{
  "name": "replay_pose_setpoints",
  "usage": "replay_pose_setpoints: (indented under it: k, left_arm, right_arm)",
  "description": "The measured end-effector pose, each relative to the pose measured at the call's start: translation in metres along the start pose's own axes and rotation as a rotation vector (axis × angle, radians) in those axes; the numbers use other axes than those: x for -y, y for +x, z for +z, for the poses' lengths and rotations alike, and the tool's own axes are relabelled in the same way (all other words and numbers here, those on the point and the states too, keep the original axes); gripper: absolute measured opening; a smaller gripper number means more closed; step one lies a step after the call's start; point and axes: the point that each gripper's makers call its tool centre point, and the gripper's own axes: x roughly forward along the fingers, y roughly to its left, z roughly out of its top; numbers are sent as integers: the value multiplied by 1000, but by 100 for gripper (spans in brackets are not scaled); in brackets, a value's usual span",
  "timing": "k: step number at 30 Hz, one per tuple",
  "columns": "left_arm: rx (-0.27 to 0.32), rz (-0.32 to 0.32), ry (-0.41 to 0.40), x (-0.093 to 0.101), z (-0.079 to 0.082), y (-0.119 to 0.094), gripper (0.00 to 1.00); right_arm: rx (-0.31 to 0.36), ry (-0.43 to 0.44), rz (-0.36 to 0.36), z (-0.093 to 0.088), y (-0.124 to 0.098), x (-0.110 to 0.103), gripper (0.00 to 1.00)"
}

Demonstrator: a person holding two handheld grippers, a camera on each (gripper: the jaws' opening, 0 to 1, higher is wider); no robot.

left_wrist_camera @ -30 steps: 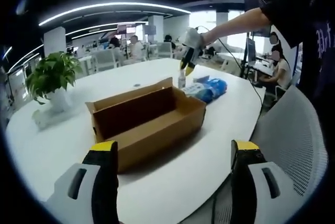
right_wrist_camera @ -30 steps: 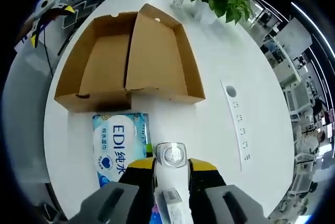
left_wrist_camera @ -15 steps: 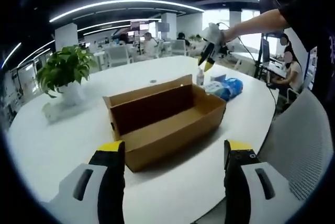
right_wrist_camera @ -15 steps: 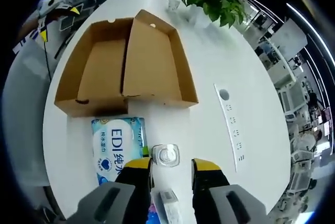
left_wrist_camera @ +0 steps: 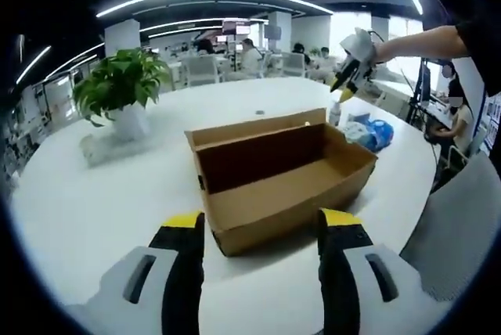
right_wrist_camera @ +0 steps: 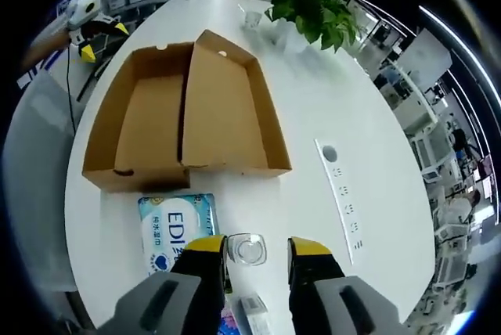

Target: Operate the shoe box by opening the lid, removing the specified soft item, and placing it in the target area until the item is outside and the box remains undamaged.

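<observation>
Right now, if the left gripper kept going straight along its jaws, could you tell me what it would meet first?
Most likely the near end wall of the open cardboard box, which sits just ahead of the left gripper, centred between its open jaws. Depth is hard to judge through the fisheye.

From my right gripper view I read one label: the blue-and-white wipes pack (right_wrist_camera: pixel 174 229), lying on the white table just beside the short end of the open shoe box (right_wrist_camera: pixel 182 116), carries the large blue letters "EDI" followed by Chinese characters. A line of smaller characters sits under them, too small for me to make out. On the shoe box itself I can read no print, and in my left gripper view the pack (left_wrist_camera: pixel 373 133) beyond the box is too blurred to read.
</observation>
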Motion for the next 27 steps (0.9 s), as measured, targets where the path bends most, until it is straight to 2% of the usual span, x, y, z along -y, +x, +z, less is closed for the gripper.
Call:
replay_pose_setpoints:
  k: [8,13,22,27]
  left_arm:
    - [-41,41,-42,-17,-7,11,42]
    - [-57,55,-57,-22,-10,18,38]
    - [-81,72,-126,-29,-17,30,28]
    - [-120,109,-164,-36,-25,34,19]
  right_arm:
    - [24,27,-12,12,4,-1,26]
    - [44,47,-19,20,7,-1,26]
    - [92,141,-22,36,18,-2,26]
    - [120,188,-2,45,26,-9,28]
